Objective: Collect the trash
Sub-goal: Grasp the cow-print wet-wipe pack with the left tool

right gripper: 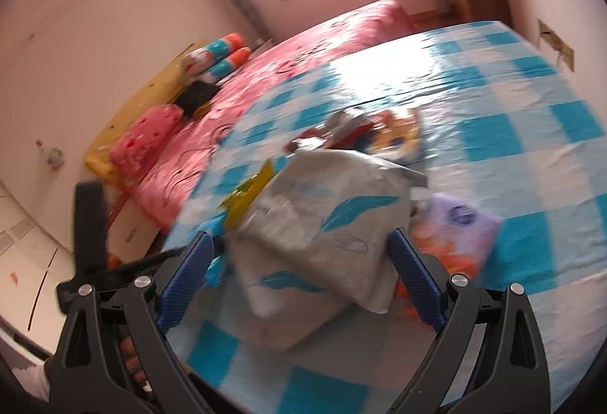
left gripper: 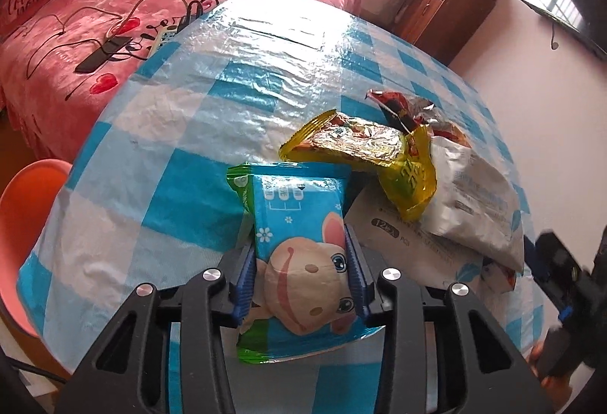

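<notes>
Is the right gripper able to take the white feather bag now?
Probably yes: the right gripper has open jaws on either side of the white feather bag, and nothing lies between.

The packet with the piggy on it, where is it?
In the left wrist view, the piggy packet is pinched in the left gripper above the checked tablecloth, just in front of the yellow wrapper.

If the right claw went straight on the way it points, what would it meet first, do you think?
Most likely the white bag: it already lies between the open right claw fingers, though the blurred picture leaves depth unsure.
</notes>
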Available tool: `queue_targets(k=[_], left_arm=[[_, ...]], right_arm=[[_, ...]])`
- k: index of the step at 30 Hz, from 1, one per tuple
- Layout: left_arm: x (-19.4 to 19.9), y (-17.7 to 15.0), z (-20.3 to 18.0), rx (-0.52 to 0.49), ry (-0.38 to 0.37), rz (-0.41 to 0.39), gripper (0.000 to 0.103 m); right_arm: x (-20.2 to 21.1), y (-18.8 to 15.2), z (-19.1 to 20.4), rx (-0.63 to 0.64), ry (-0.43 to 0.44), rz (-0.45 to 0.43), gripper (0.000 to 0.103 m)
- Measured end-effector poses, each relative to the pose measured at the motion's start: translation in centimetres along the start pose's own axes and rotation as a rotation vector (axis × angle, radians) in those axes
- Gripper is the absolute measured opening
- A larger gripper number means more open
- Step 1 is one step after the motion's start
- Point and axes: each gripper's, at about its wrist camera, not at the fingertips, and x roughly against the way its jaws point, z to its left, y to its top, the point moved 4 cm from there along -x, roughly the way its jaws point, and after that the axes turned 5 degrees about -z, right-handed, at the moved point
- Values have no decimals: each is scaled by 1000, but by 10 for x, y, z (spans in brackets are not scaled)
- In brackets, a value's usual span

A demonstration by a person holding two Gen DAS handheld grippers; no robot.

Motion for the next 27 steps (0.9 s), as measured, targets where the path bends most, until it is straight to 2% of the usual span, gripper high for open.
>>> queue_targets(k=[2, 3, 5, 10, 14, 15, 16, 17, 18, 20, 27], left_arm=[[-4, 4, -2, 4, -5, -3, 42], [-6, 6, -3, 5, -7, -4, 42], [-11, 12, -6, 9, -13, -10, 41], [-22, 24, -7, 27, -33, -22, 41], [-23, 26, -6, 26, -39, -29, 40], [-23, 26, -5, 24, -39, -29, 40], [-22, 26, -5, 21, -39, -29, 40], [-22, 26, -5, 21, -41, -28, 40], [-22, 26, -4, 22, -44, -26, 40], [-20, 25, -2, 24, -50, -23, 40], [-16, 28, 9, 35, -57, -19, 39]], right_arm=[[-5, -1, 8, 21, 26, 8, 94], [-14, -2, 25, 67, 76, 24, 94], [-20, -7, 33, 76, 91, 32, 94], [-47, -8, 55, 132, 202, 97, 93], [-55, -2, 62, 166, 235, 102, 93], [-53, 7, 63, 200, 246, 76, 93], [-53, 20, 64, 249, 220, 4, 93], [-56, 16, 64, 246, 222, 12, 93], [-56, 29, 60, 301, 162, -47, 93], [-66, 38, 52, 343, 108, -71, 94], [-118, 61, 45, 421, 9, -56, 94]])
